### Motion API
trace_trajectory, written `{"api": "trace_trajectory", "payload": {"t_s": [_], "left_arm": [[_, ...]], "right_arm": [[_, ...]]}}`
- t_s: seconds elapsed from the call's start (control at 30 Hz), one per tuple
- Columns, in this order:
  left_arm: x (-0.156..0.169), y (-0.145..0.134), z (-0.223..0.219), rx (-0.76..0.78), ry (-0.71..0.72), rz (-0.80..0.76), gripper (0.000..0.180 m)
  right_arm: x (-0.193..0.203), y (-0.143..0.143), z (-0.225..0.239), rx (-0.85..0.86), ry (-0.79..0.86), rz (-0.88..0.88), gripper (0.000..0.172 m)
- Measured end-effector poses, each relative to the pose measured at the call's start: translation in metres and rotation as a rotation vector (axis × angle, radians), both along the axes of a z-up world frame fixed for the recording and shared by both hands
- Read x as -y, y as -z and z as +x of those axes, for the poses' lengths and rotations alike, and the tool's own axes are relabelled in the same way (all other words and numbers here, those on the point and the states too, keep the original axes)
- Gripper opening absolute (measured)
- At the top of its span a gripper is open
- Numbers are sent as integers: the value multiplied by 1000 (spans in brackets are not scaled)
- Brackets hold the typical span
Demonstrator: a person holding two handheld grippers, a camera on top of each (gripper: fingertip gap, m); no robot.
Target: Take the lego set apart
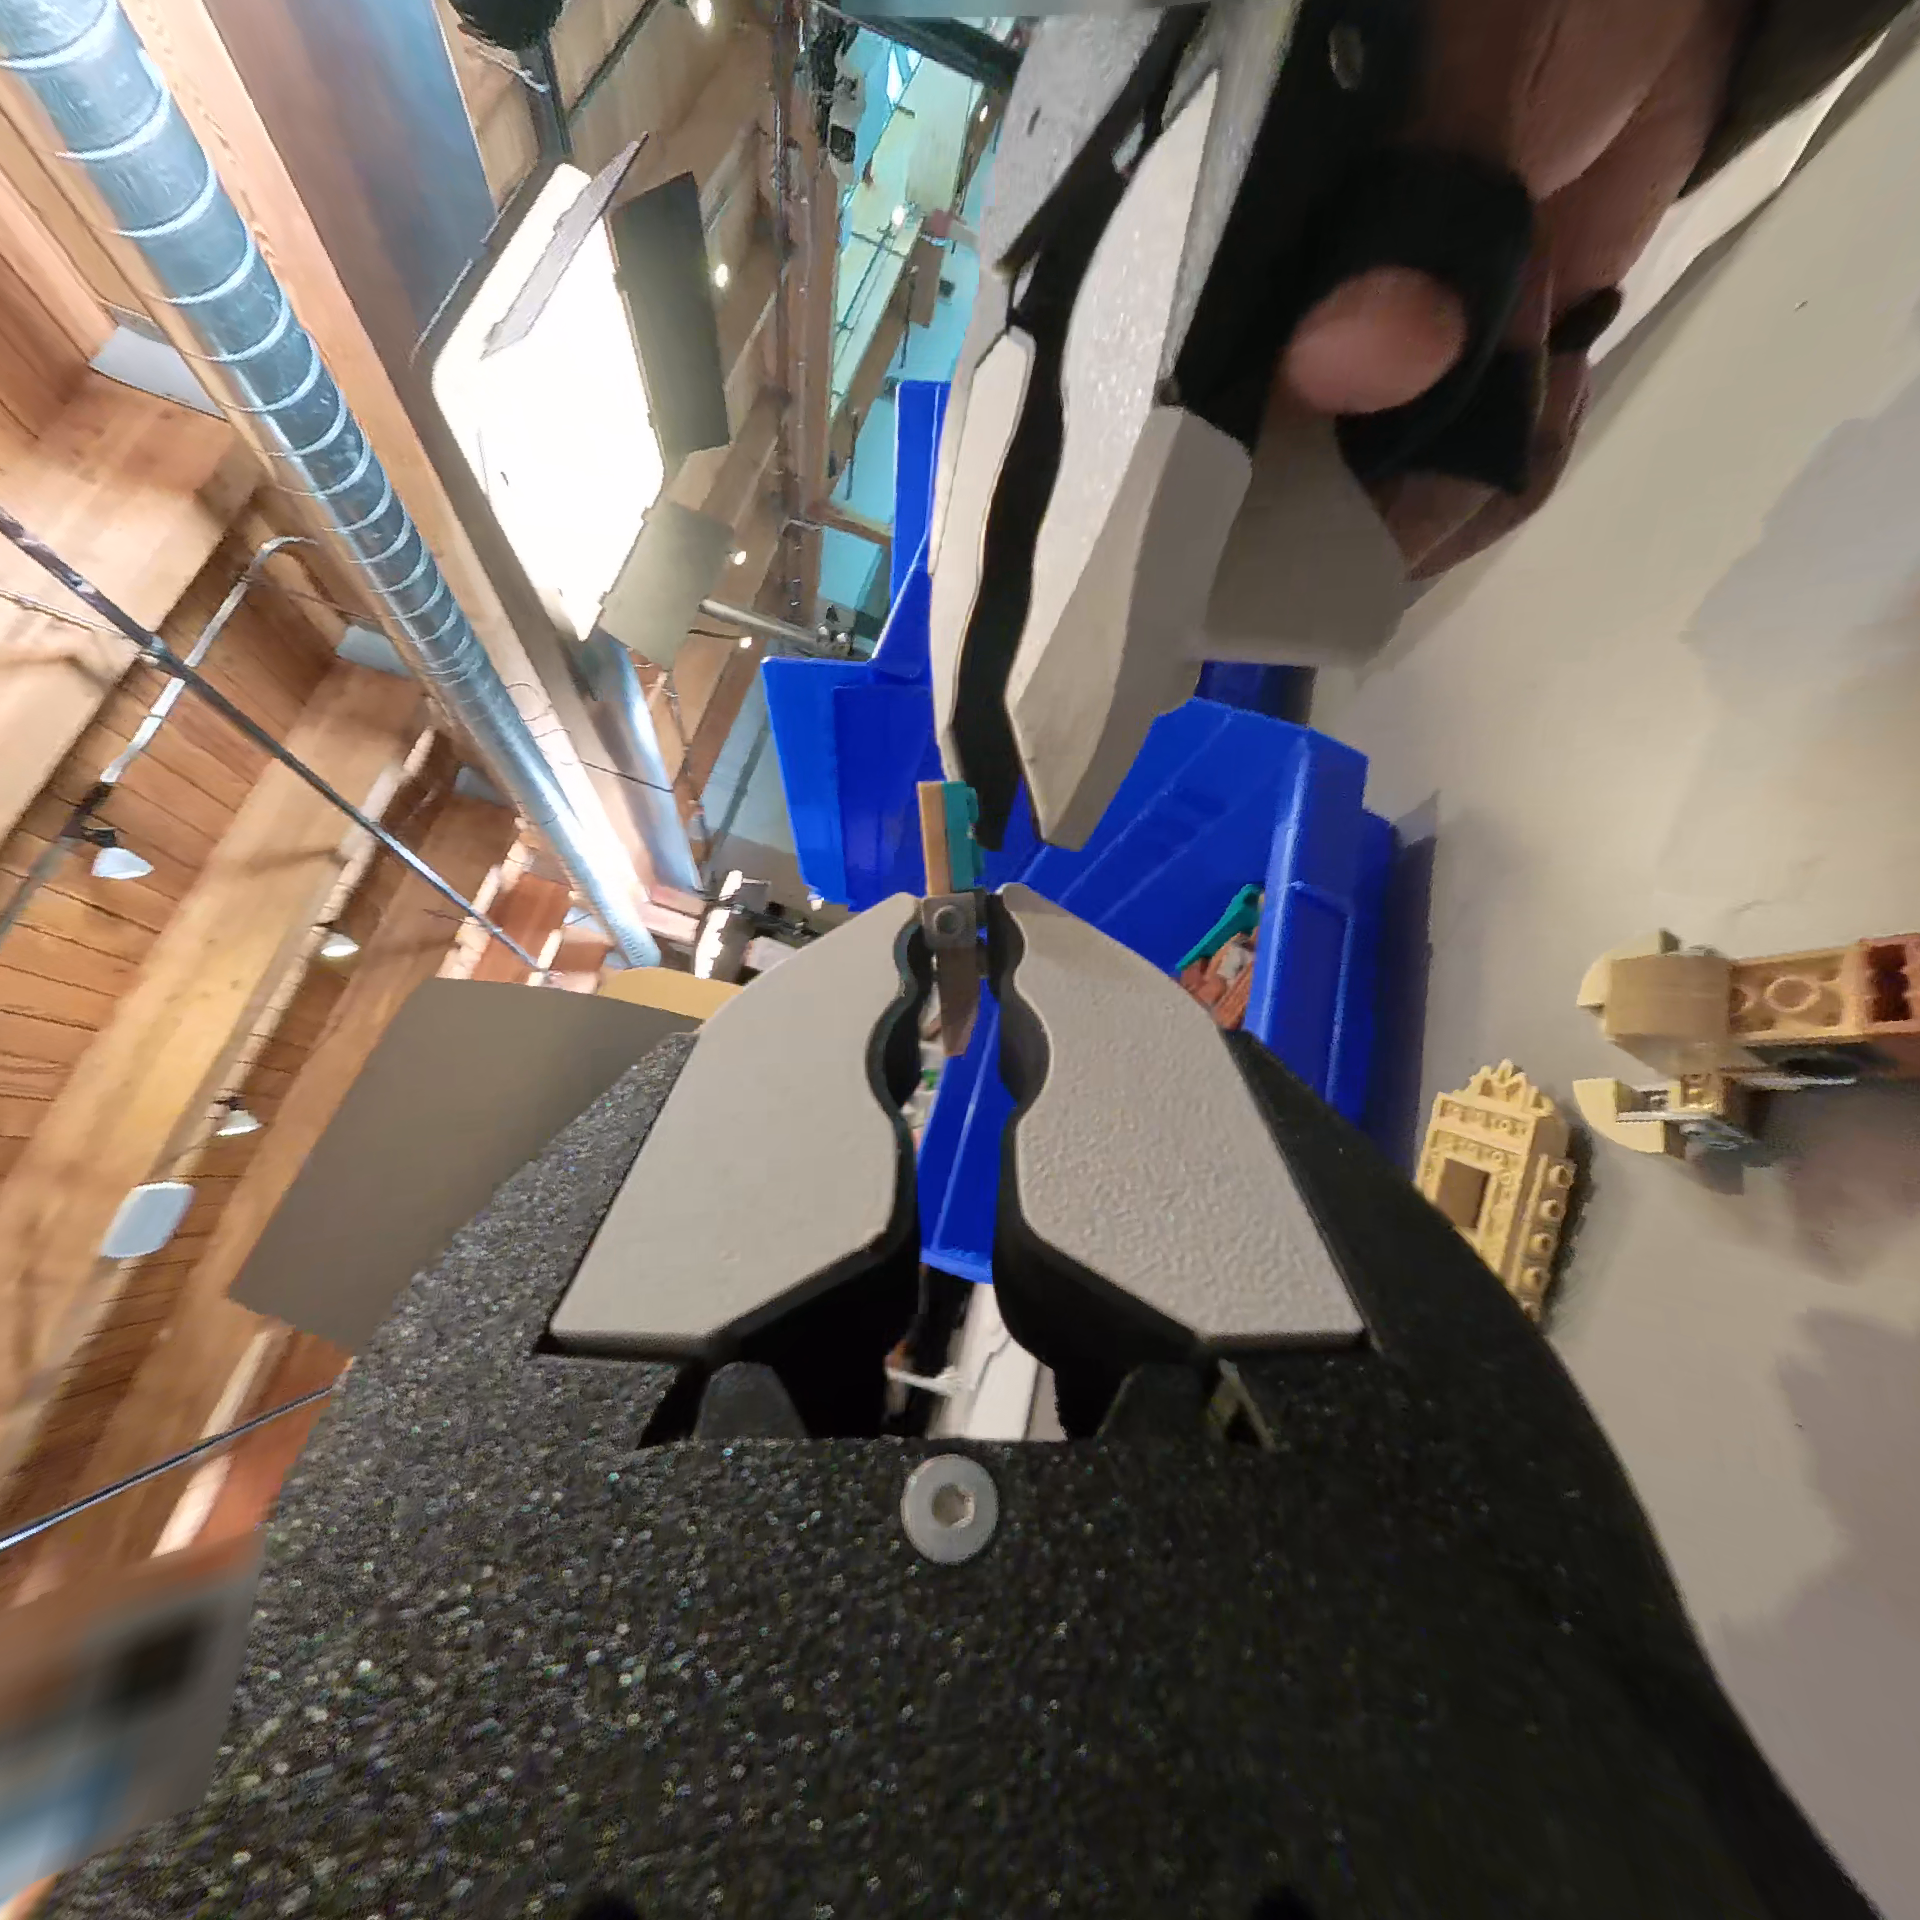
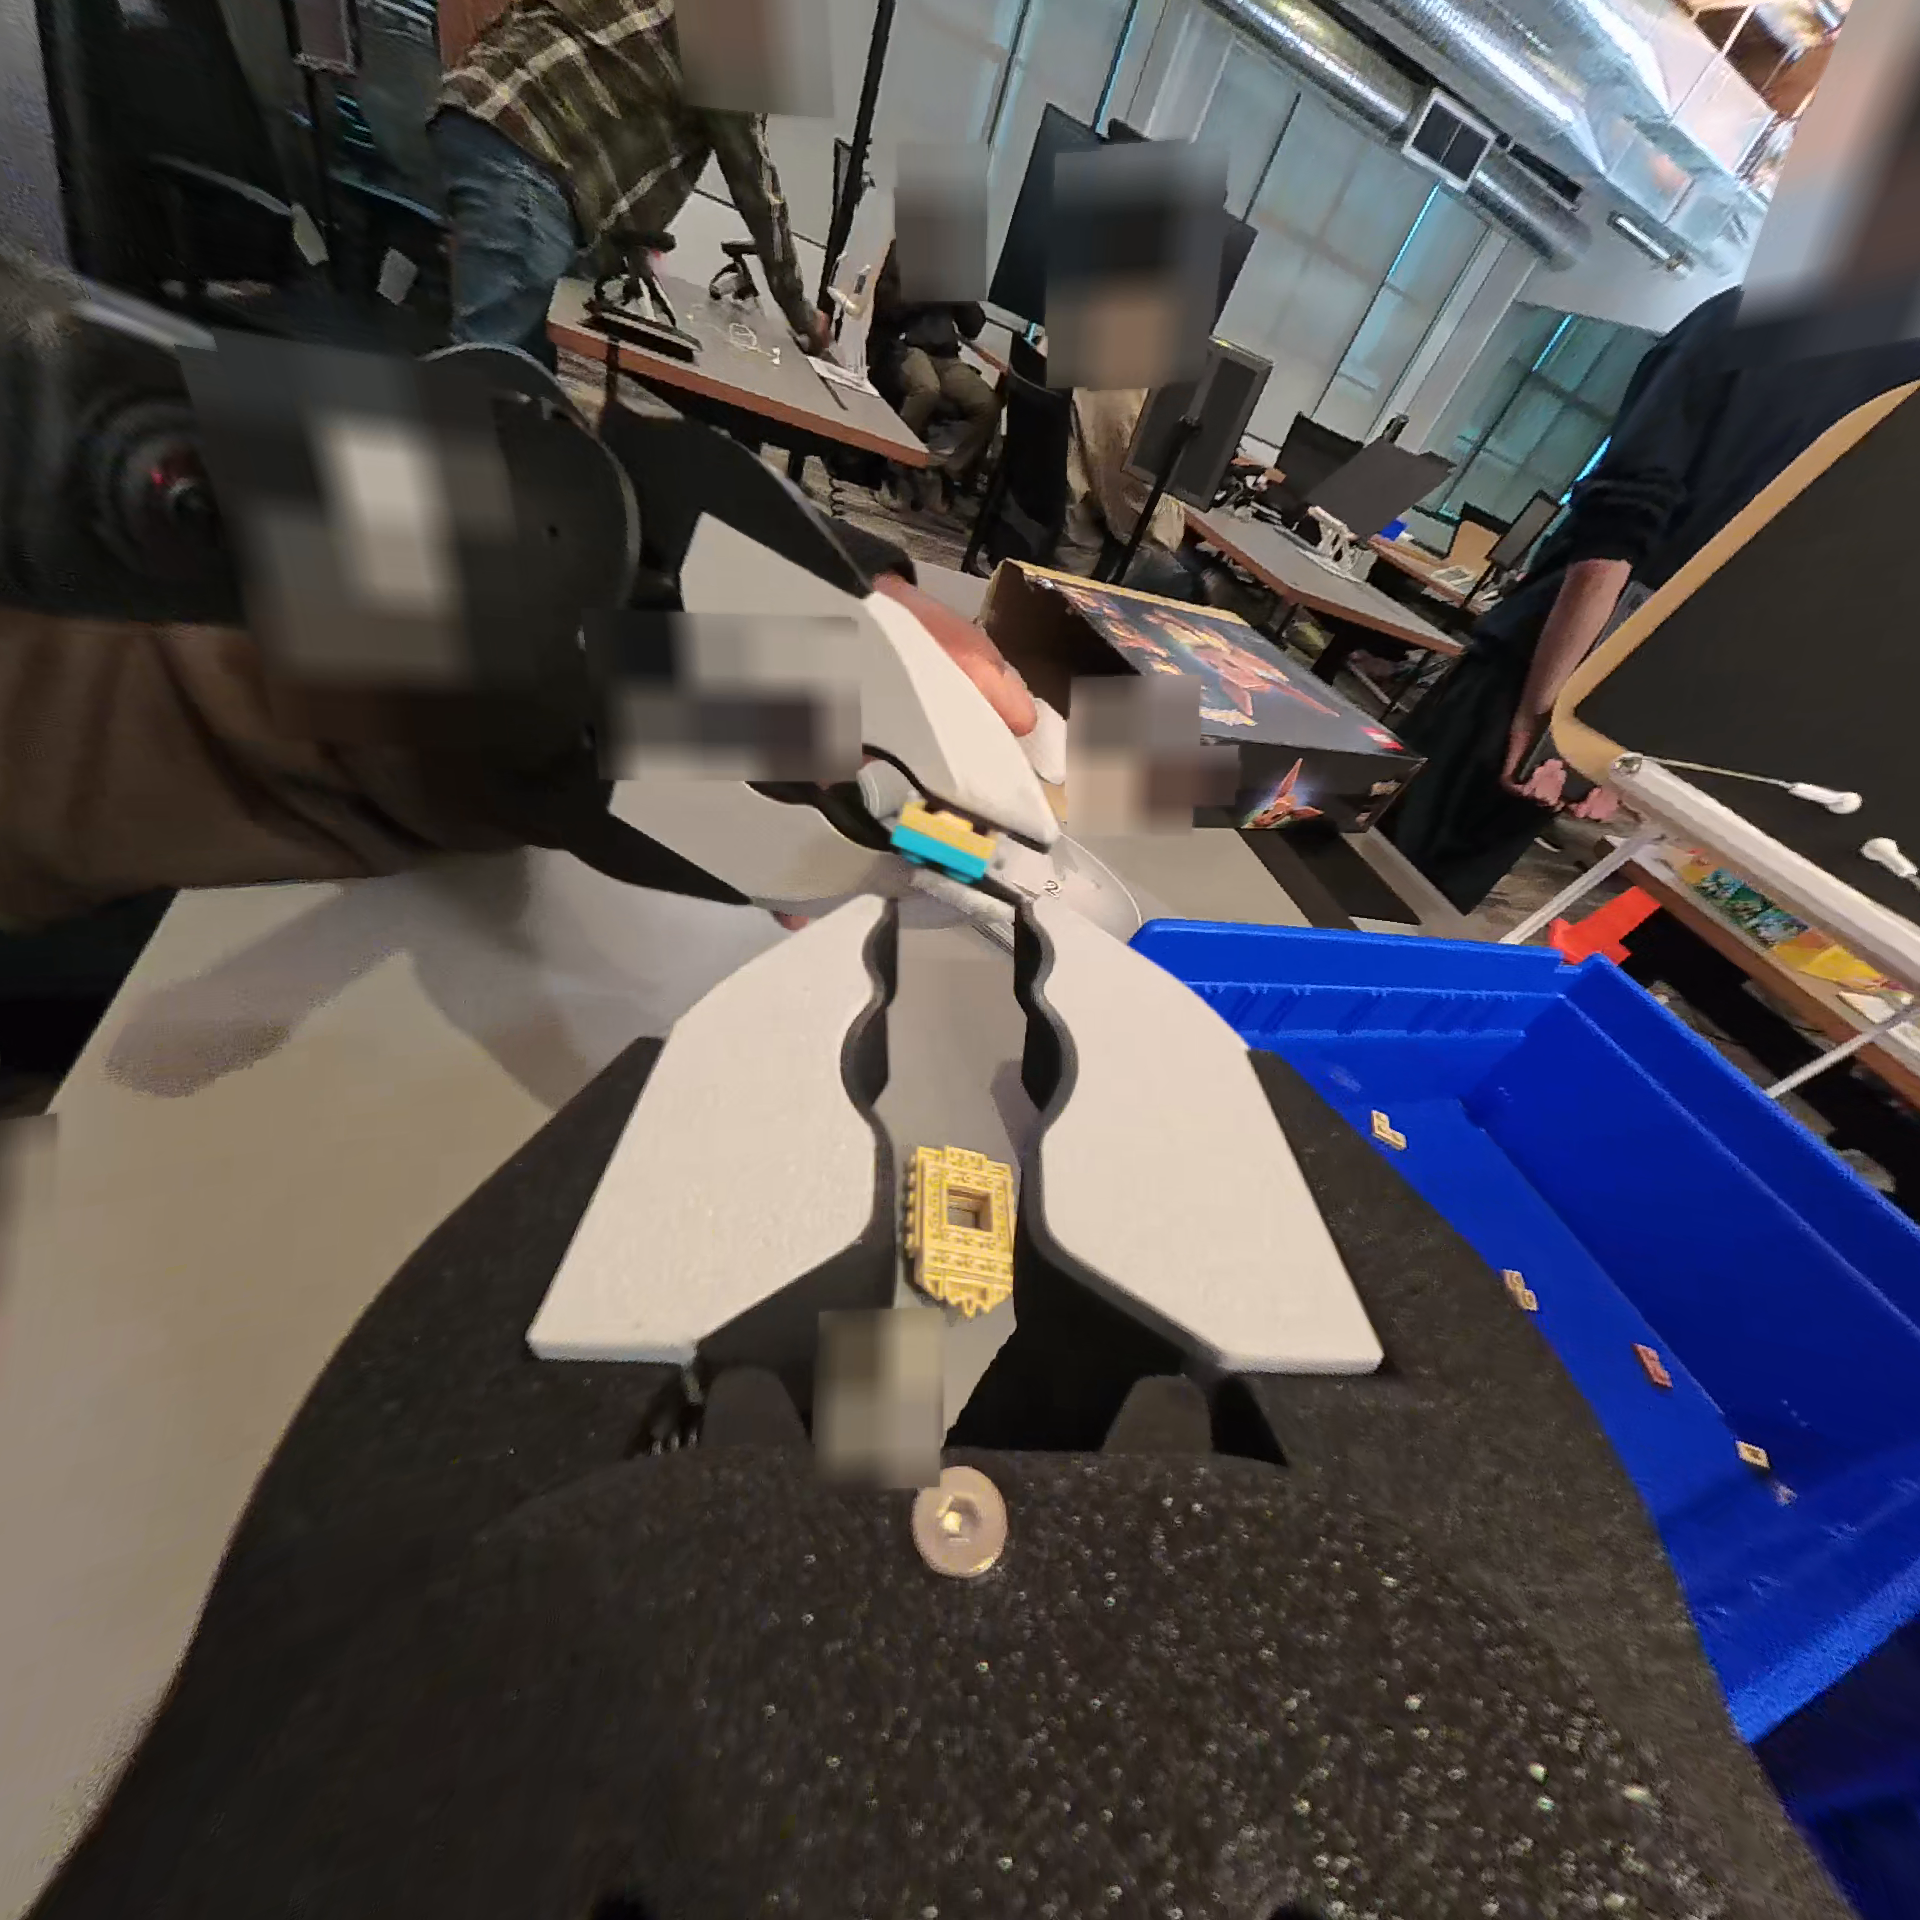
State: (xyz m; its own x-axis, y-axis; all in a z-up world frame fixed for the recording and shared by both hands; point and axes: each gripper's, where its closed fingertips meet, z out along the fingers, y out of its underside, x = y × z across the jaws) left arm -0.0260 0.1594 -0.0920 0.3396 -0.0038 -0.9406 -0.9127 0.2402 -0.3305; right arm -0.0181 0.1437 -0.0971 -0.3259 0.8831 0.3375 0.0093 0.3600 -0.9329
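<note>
The left gripper (image 1: 958,914) holds a small brick piece (image 1: 948,847), tan, teal and grey, between its narrow fingertips, lifted above the grey table (image 1: 1714,727). The right gripper (image 2: 956,914) stands a little open with nothing between its pads; in the left wrist view its fingertips come just beside the teal side of the piece, and I cannot tell if they touch it. On the table, near the blue bin (image 2: 1507,1091), lies a gold ornate frame piece (image 2: 961,1231), and beside it a tan and brown brick assembly (image 1: 1745,1008). Behind the bin lies a dark printed box (image 2: 1247,686). The room is an open office with desks, monitors, wooden ceiling beams and a silver duct (image 1: 260,343); some people are at the desks.
</note>
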Motion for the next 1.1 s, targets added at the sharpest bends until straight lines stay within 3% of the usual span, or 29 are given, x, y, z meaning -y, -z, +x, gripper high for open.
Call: {"api": "trace_trajectory", "payload": {"t_s": [0.5, 0.83, 1.1], "left_arm": [[-3, -6, 1, -302, -174, 185, 9], [0, -4, 8, -189, -76, 116, 10], [0, 13, 20, 27, 88, -114, 11]], "right_arm": [[4, -5, -4, 6, 9, -110, 21], [8, -3, 3, 2, -6, 56, 17], [7, 9, 12, 38, -77, 198, 17]]}}
